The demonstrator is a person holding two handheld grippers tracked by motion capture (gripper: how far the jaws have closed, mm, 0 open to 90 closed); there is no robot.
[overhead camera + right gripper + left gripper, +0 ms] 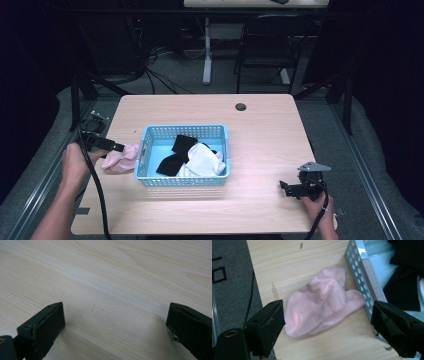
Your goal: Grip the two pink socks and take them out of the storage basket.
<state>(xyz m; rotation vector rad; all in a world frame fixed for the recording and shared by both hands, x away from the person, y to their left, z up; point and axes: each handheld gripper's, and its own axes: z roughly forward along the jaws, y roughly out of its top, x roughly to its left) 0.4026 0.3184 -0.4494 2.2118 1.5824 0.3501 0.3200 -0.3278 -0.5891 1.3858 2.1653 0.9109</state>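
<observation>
Left gripper [116, 147] hanging low at table's left edge, jaws standing wide apart, nothing pressed between pads; left hand [75, 162] gripping handle, forearm coming in from bottom left; right gripper [286, 186] resting low near front right, jaws spread wide; right hand [316, 200] holding it.

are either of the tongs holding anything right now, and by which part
Nothing is held. The left tongs stand open over the pink sock, which lies loose on the table; the right tongs are open over bare wood.
</observation>
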